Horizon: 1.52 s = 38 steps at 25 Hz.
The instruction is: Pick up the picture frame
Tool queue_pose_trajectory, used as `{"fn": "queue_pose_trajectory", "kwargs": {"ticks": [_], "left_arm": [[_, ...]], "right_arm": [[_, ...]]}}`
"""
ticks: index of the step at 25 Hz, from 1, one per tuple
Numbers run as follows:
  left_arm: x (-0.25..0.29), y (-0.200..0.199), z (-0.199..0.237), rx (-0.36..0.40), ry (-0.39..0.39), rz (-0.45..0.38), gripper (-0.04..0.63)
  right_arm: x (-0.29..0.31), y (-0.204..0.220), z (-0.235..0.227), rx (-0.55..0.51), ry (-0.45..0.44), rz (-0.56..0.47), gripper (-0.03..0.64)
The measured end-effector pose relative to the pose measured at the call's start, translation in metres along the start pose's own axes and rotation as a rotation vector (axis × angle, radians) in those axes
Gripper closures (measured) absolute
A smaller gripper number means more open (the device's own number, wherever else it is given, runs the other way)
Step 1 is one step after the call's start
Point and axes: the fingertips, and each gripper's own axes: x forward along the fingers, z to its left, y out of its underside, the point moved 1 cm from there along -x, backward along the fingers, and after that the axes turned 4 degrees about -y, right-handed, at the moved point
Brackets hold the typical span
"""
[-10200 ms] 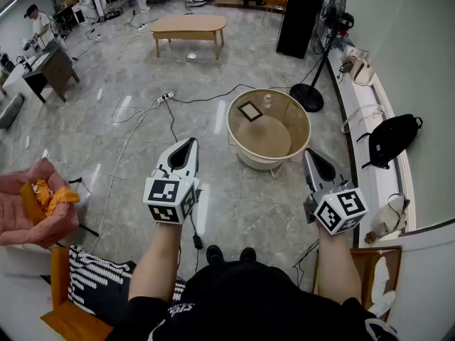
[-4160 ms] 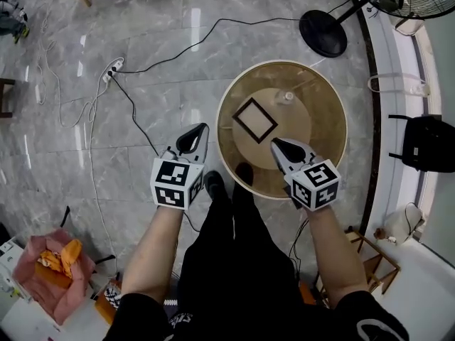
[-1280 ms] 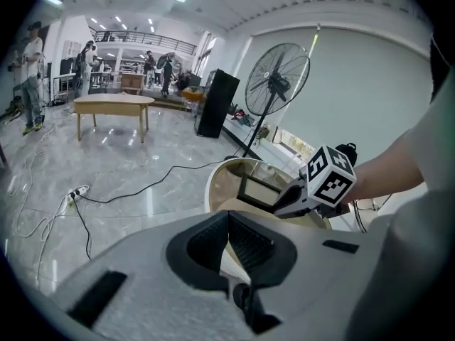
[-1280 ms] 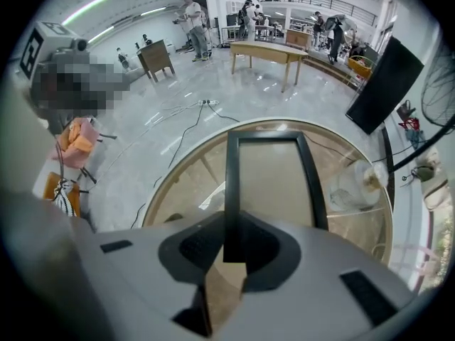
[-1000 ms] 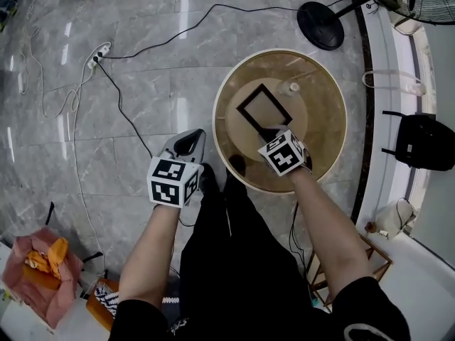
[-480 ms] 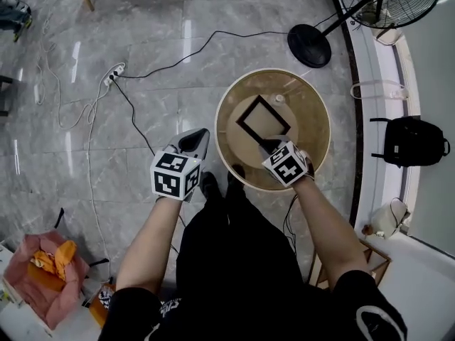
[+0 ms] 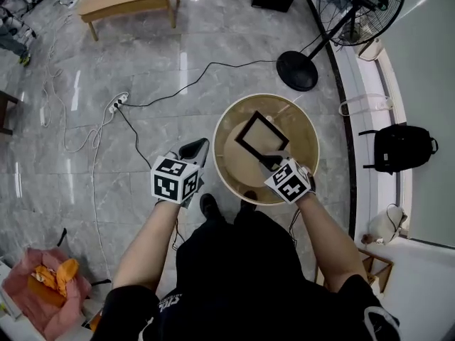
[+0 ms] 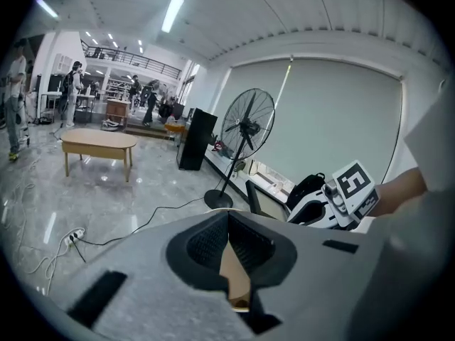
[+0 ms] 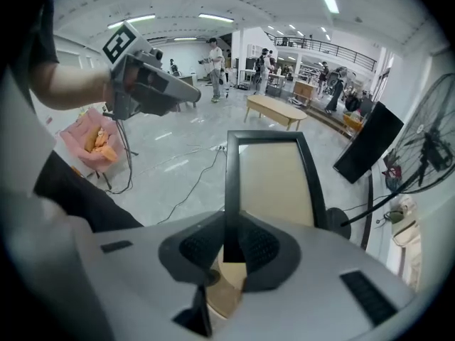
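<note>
In its own view alone, right hand-held gripper (image 9: 232,246) clamps the picture frame (image 9: 232,183).

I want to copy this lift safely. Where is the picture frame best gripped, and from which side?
By its thin black rail, near the corner closest to the person. The picture frame is flat, so the jaws can pinch front and back from that edge, as the right gripper does.

Over the round table (image 7: 304,155), the near corner of the picture frame (image 7: 261,135) is hidden behind the right gripper (image 7: 272,164). Beyond the table, the fan (image 7: 359,9) is cut off by the top edge.
</note>
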Motion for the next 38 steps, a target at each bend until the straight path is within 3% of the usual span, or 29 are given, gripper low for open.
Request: {"fn": "queue_pose_trajectory", "kwargs": {"ticks": [8,17,22,26,31,38], "left_arm": [[0.002,-0.032,-0.046,0.021,-0.031,-0.058,0.592],[0.037,-0.062,-0.149,0.041,-0.049,-0.11,0.581],[0.054,-0.078,-0.195,0.032,-0.039,-0.14,0.536],[0.058,-0.091,-0.213,0.025,0.007,-0.165,0.495],[0.06,-0.109,-0.216,0.074,0.062,-0.159,0.448],[0.045,-0.132,-0.207,0.104,0.125,-0.165,0.433]], "right_arm": [[-0.052,0.014,-0.026,-0.091,0.017,-0.05,0.554],[-0.12,0.058,-0.072,-0.152,0.017,-0.16,0.554],[-0.145,0.078,-0.091,-0.177,0.011,-0.197,0.554],[-0.154,0.071,-0.098,-0.176,0.015,-0.229,0.552],[-0.165,0.048,-0.089,-0.197,0.027,-0.272,0.554],[-0.171,0.003,-0.073,-0.259,0.045,-0.34,0.554]]}}
